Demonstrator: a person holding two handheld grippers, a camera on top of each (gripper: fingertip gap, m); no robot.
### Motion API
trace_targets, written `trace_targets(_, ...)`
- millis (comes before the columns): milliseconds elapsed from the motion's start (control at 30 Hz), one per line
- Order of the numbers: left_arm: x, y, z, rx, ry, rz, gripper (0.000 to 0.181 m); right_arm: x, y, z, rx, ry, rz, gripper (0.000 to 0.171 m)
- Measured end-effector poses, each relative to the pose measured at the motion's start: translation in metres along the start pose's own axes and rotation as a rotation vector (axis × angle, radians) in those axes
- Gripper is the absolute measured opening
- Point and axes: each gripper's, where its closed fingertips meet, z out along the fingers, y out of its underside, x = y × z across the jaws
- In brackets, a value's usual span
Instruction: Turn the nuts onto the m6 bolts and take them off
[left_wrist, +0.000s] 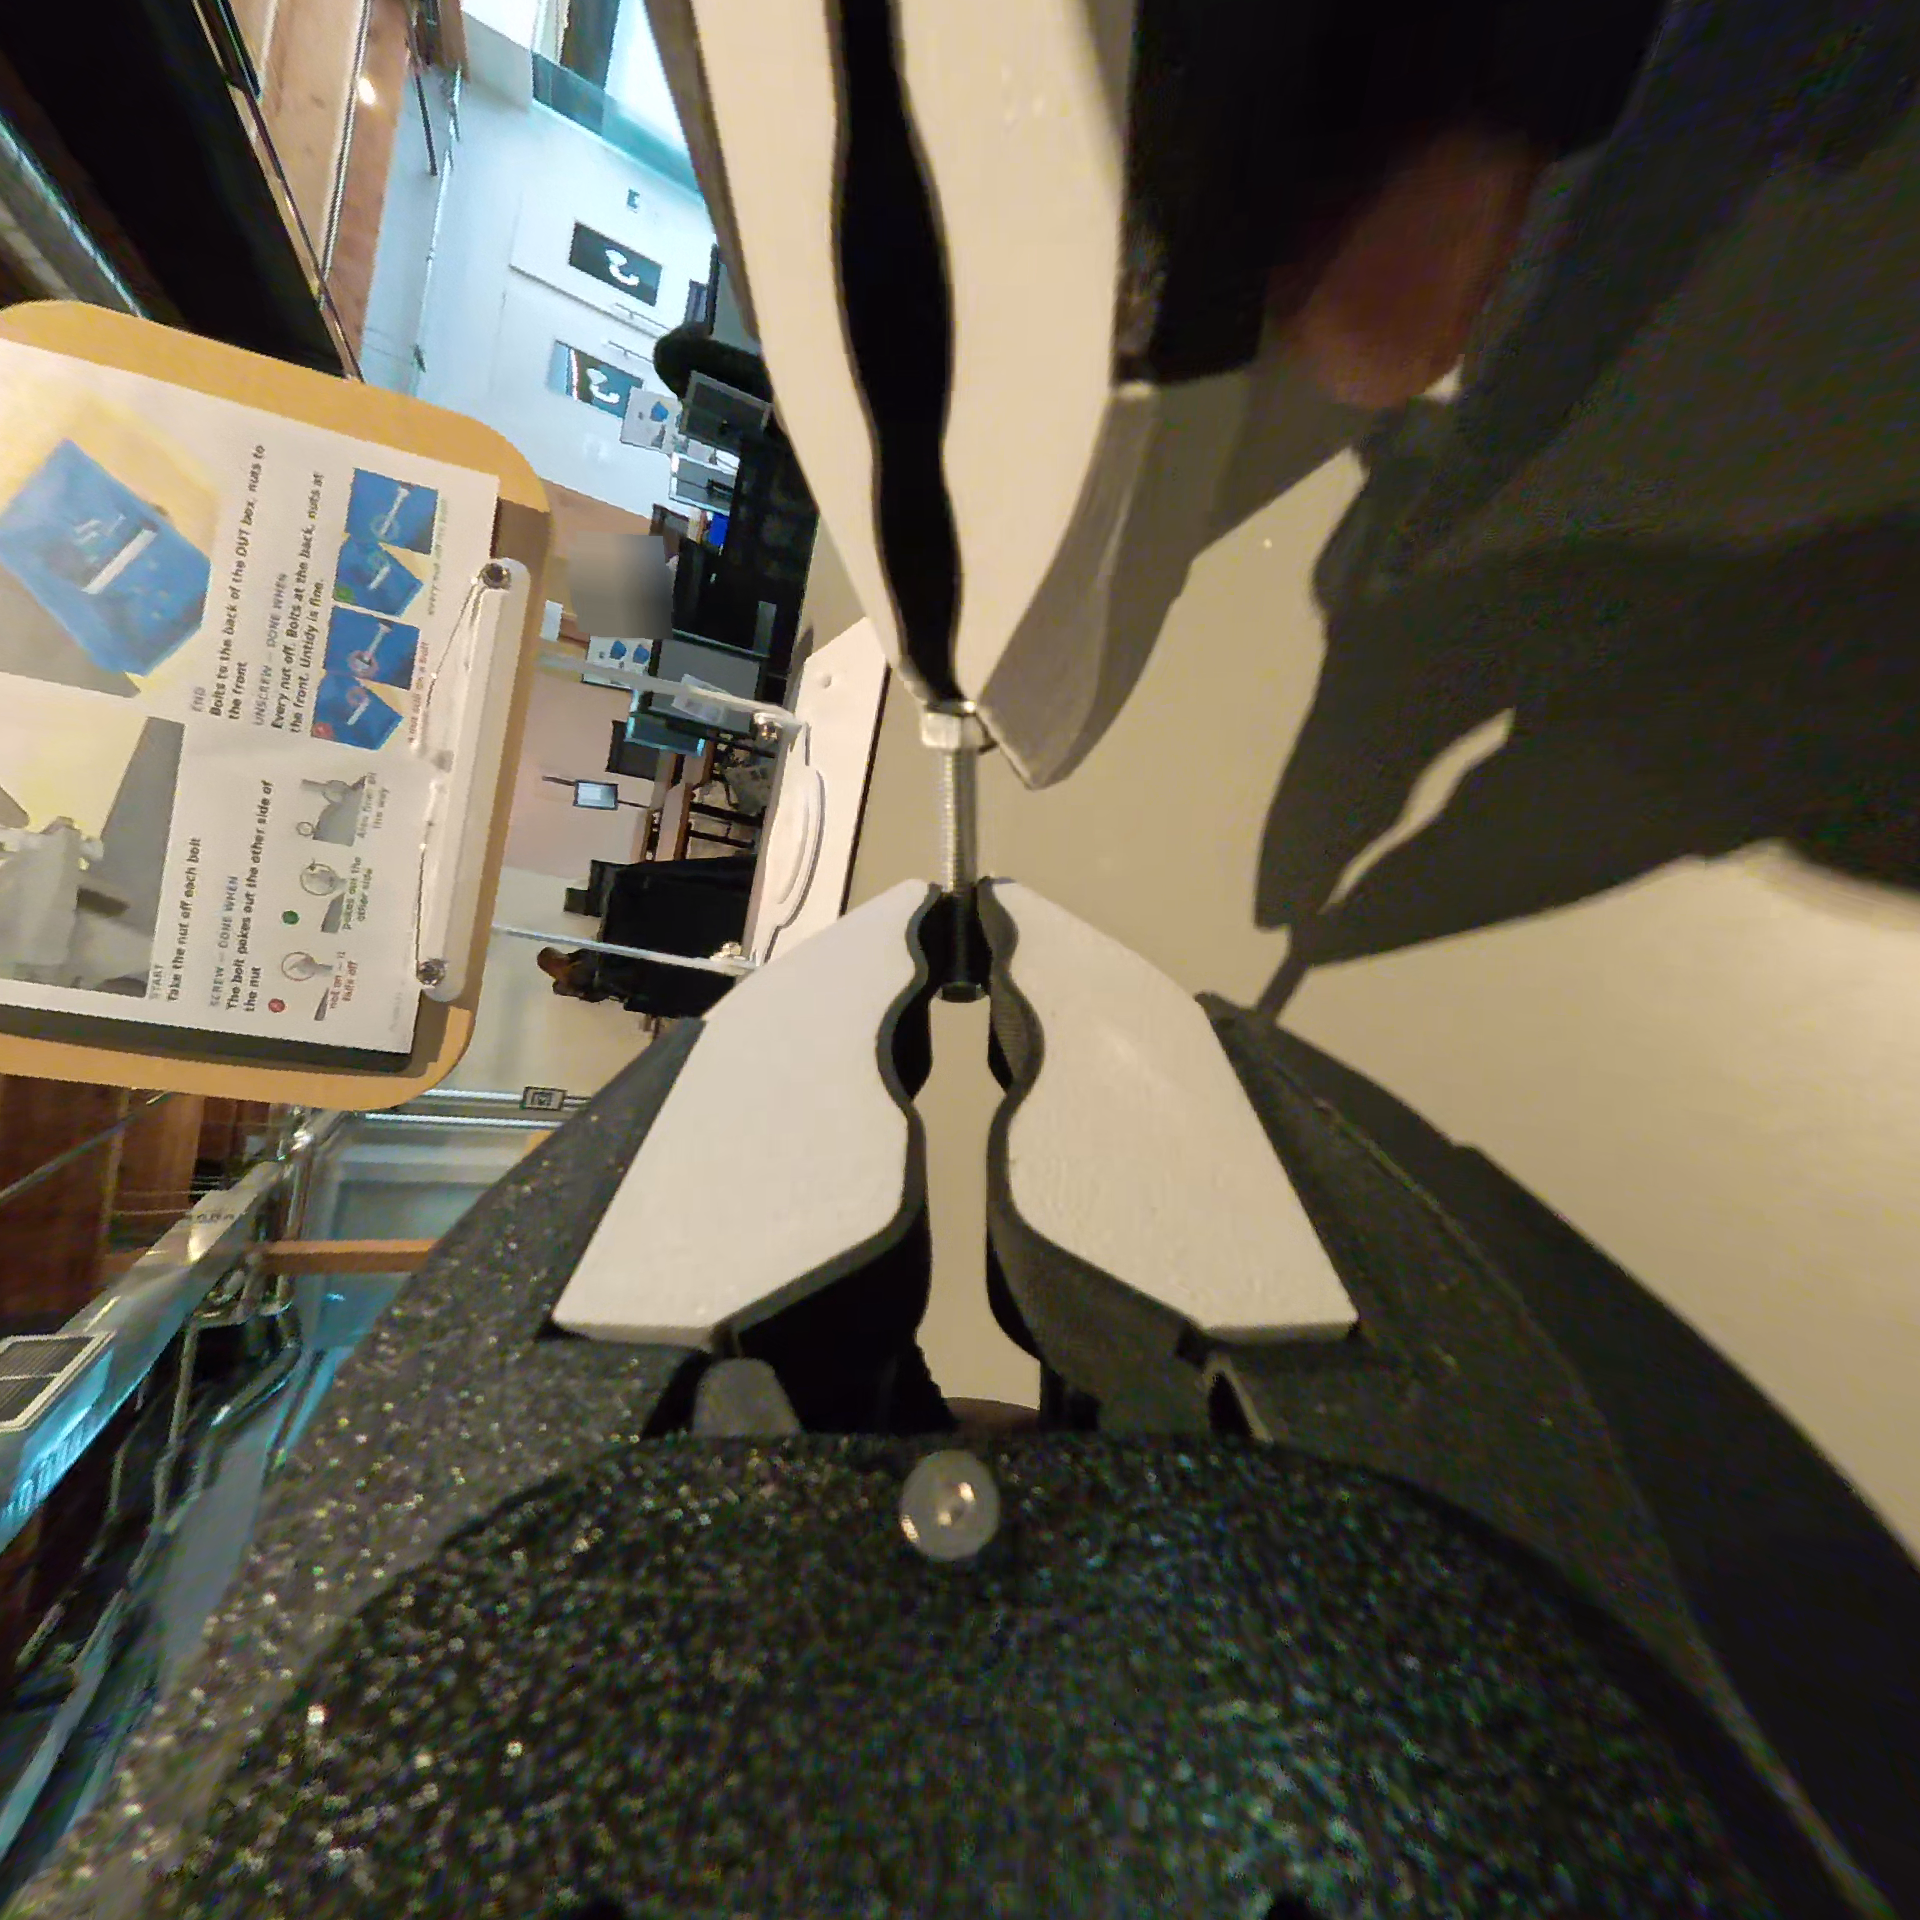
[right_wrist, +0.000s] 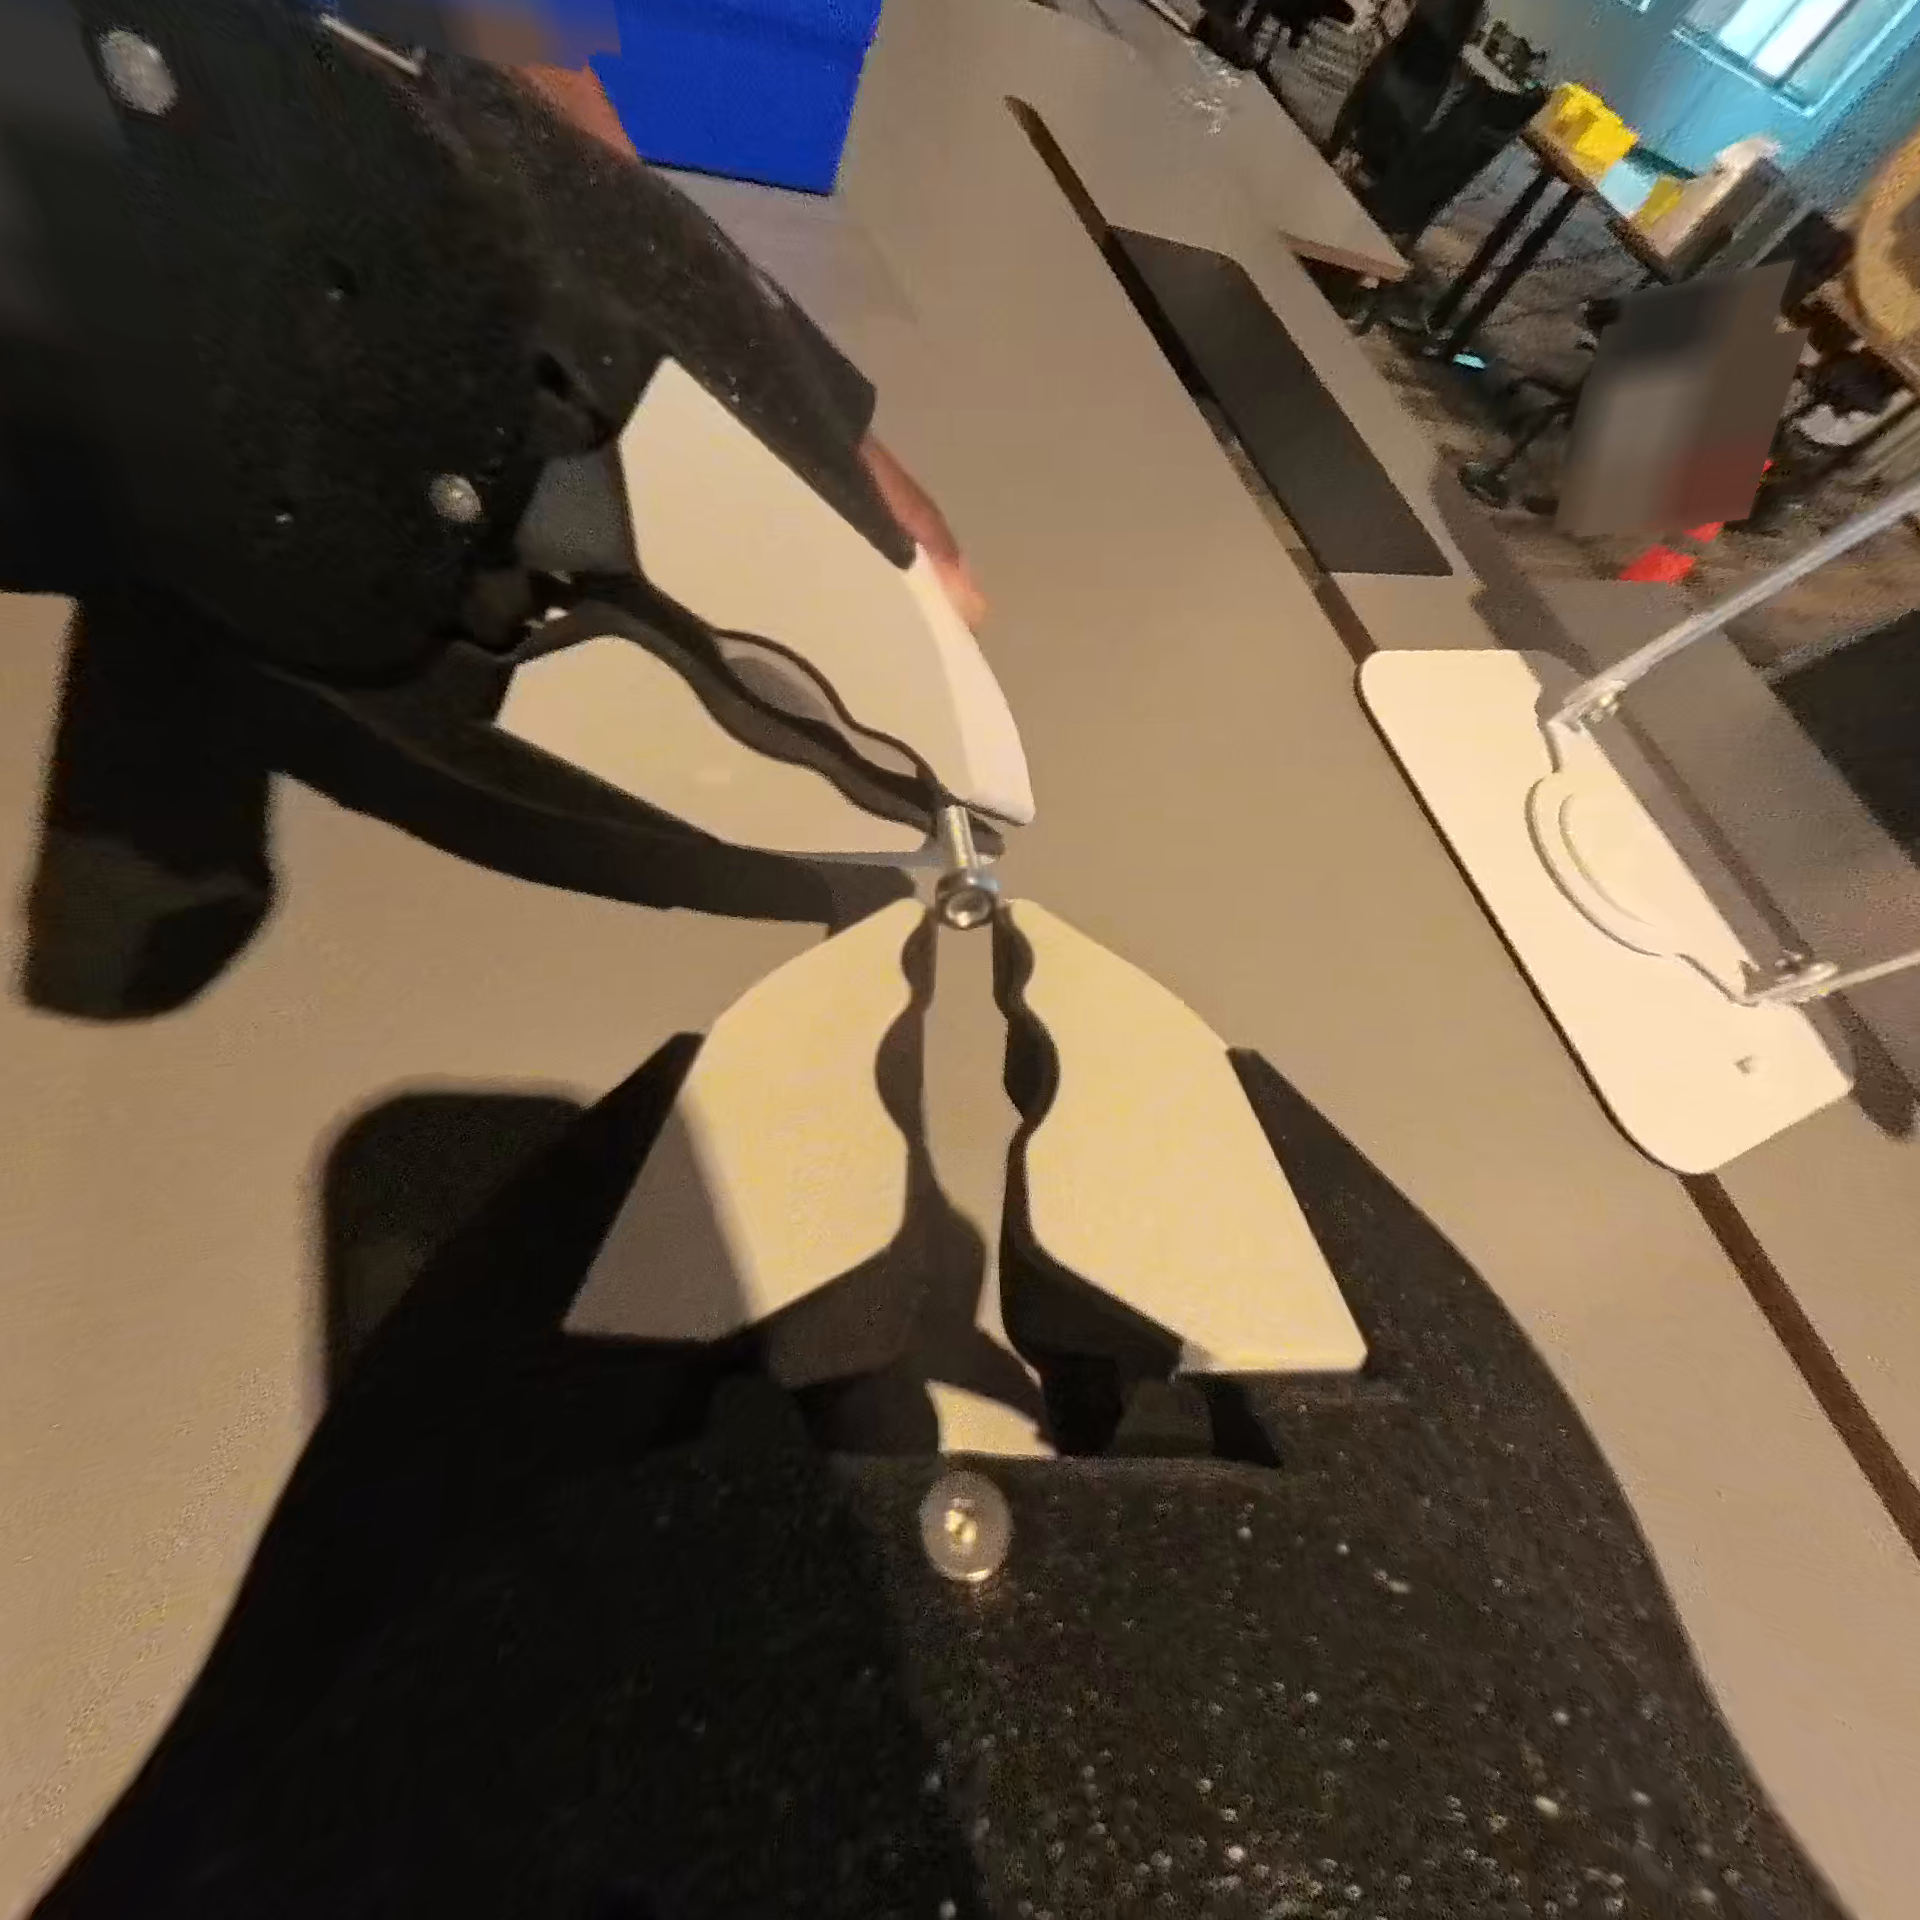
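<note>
I'm working in what looks like a lab or workshop: a long grey bench (right_wrist: 1195, 727), a laminated instruction sheet (left_wrist: 239, 707) on a wooden board, far desks (right_wrist: 1558, 177), carpeted floor.

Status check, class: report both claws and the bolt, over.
Left claw shut on M6 bolt head. Right claw shut on nut, at thread's far end. No obstruction seen.

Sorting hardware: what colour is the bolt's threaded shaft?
Shiny silver metal threaded bolt shaft; clearest in the left wrist view.
</note>
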Motion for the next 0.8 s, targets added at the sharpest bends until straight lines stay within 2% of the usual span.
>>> trace_targets(100,-0.004,0.004,0.0,-0.028,-0.029,0.024,0.005,0.0,-0.001,0.003,0.016,-0.043,0.237,0.01)
trace_targets(267,-0.006,0.003,0.001,-0.05,-0.055,0.064,0.005,-0.005,-0.007,0.002,0.15,-0.311,0.91,0.01)
trace_targets(333,-0.006,0.002,0.001,-0.042,-0.057,0.034,0.005,-0.004,-0.01,0.0,0.21,-0.392,1.006,0.01)
trace_targets(433,-0.006,0.004,0.001,-0.033,-0.041,-0.02,0.005,-0.003,-0.01,-0.001,0.203,-0.389,0.911,0.014)
trace_targets(467,-0.007,0.006,0.001,-0.034,-0.037,-0.037,0.005,-0.002,-0.011,-0.001,0.189,-0.362,0.85,0.023)
trace_targets(567,-0.007,0.007,0.0,-0.022,-0.02,-0.073,0.005,0.003,-0.009,-0.004,0.134,-0.248,0.609,0.03)
trace_targets(700,0.0,0.002,0.0,-0.002,0.012,-0.047,0.005,0.004,-0.008,-0.006,0.064,-0.115,0.295,0.028)
trace_targets(800,0.005,-0.005,-0.001,0.034,0.032,-0.023,0.005,-0.002,-0.009,-0.005,0.048,-0.115,0.238,0.015)
